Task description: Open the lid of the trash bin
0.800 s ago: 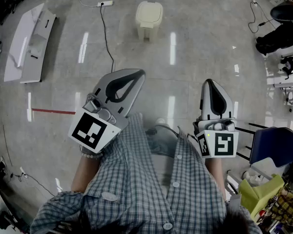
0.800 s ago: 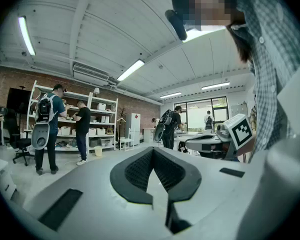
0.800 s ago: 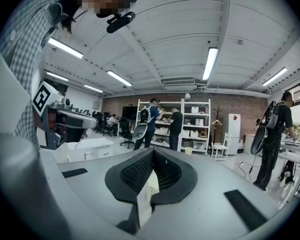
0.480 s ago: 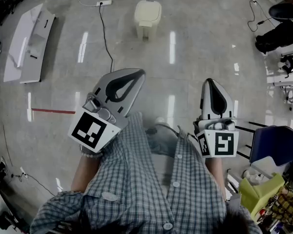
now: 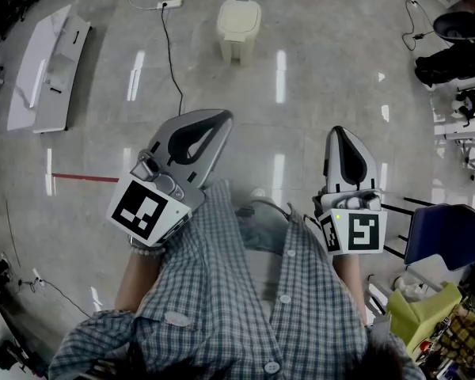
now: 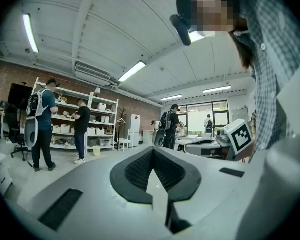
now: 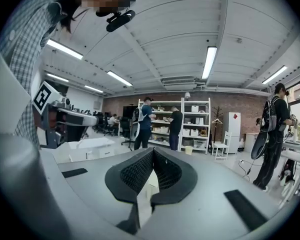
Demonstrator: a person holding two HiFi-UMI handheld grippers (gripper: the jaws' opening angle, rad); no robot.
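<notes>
The cream trash bin point(image 5: 239, 28) stands on the grey floor far ahead of me in the head view, its lid down. My left gripper point(image 5: 226, 115) is held near my body, well short of the bin, jaws together and empty. My right gripper point(image 5: 338, 131) hovers beside it on the right, also shut with nothing held. Both gripper views look out across the room rather than at the floor, so the bin is not in them. There the left gripper point(image 6: 153, 149) and the right gripper point(image 7: 153, 150) show their black pads meeting at the tip.
White panels point(image 5: 51, 66) lie on the floor at the far left. A power strip point(image 5: 171, 5) and its black cable point(image 5: 174, 62) run left of the bin. A red tape line point(image 5: 83, 179) marks the floor. A blue chair point(image 5: 447, 236) stands at my right. People stand by shelves point(image 7: 175, 126).
The left gripper has shifted slightly left and up. The bin sits a touch higher in the head view. Both grippers stay shut.
</notes>
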